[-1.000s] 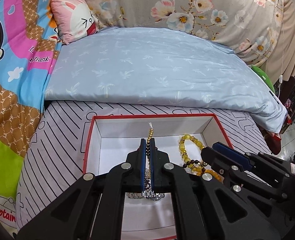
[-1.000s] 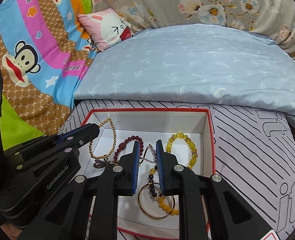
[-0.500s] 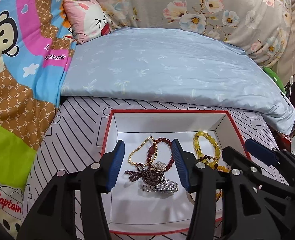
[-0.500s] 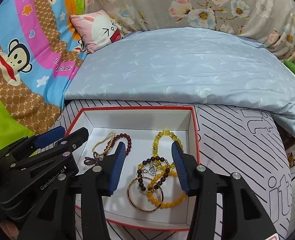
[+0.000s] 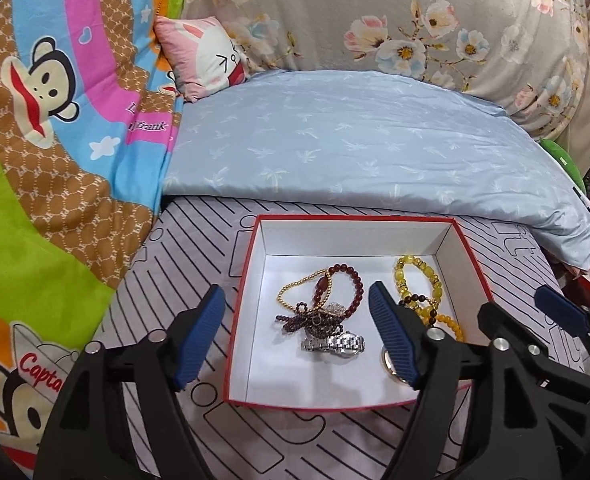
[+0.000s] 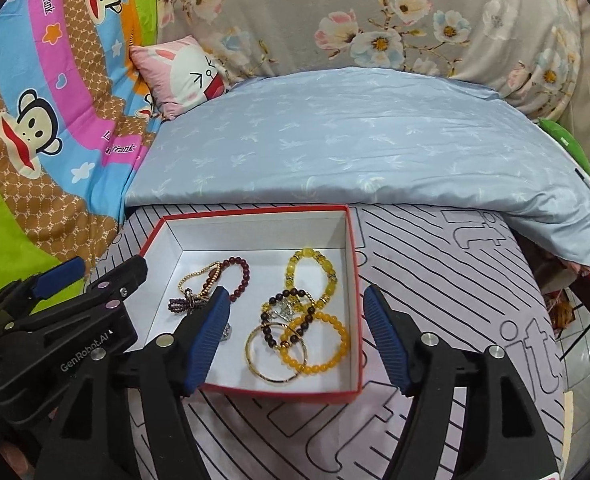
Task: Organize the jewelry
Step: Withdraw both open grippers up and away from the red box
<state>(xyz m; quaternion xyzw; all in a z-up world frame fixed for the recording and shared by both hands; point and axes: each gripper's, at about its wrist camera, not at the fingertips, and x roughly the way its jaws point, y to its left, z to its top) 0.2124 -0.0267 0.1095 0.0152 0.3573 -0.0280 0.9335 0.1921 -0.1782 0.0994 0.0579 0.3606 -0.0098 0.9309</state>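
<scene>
A red-rimmed white box (image 5: 355,236) (image 6: 255,226) lies on the striped bed cover. It holds a gold bead chain (image 5: 295,290), a dark red bead bracelet (image 5: 355,284), a silver watch (image 5: 333,344), yellow bead bracelets (image 5: 419,276) (image 6: 315,340) and a gold bangle (image 6: 275,354). My left gripper (image 5: 297,334) is open and empty, held above the box's left half. My right gripper (image 6: 297,338) is open and empty, held above the box's right half.
A pale blue quilt (image 5: 355,148) lies behind the box. A pink rabbit cushion (image 5: 205,54) and a cartoon monkey blanket (image 5: 47,120) are at the left. The bed edge drops off at the right (image 6: 575,320).
Both grippers have opened and let go of the jewelry they held, then drawn back and up from the box. The gold chain and the bracelets now lie in the box.
</scene>
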